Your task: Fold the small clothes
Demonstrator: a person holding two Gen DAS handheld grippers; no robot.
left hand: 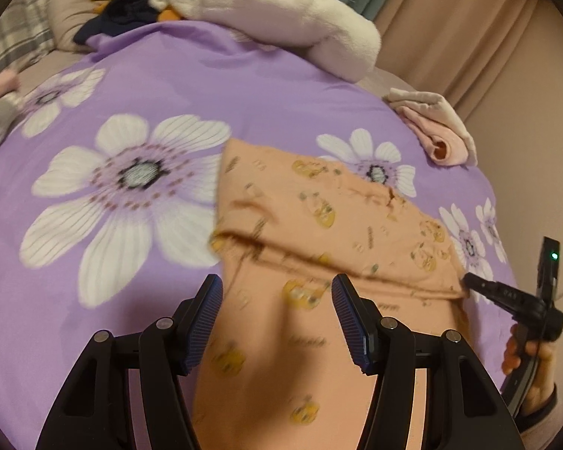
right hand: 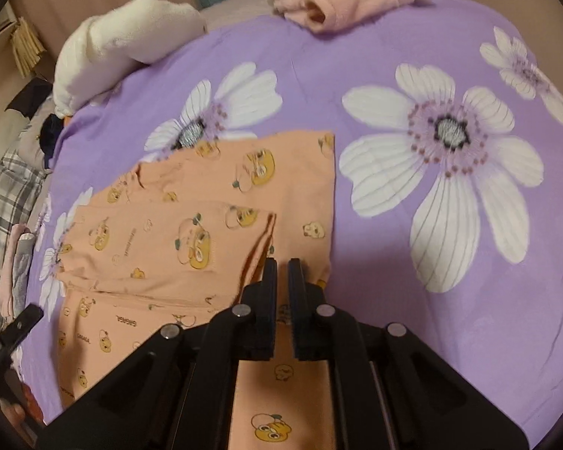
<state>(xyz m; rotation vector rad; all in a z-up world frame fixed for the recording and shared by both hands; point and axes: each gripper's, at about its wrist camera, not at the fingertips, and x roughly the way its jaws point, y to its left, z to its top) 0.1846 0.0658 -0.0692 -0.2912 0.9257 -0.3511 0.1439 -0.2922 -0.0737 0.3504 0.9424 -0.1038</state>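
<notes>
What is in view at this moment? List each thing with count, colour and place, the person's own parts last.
bed cover: one, purple with white flowers, spread across both views.
orange garment: one, peach with cartoon prints, partly folded, on the cover under both tools.
pink folded clothes: one small pile, pink and cream, far edge of the cover.
white plush blanket: one, cream, bunched at the far edge.
dark garment: one, navy, beside the blanket.
plaid fabric: one, grey check, off the cover's side.
curtains: beige and teal, behind.
left tool: one, black, blue pads, open above the garment.
right tool: one, black, shut, at the garment's fold.
hand: one, holding the right tool.
</notes>
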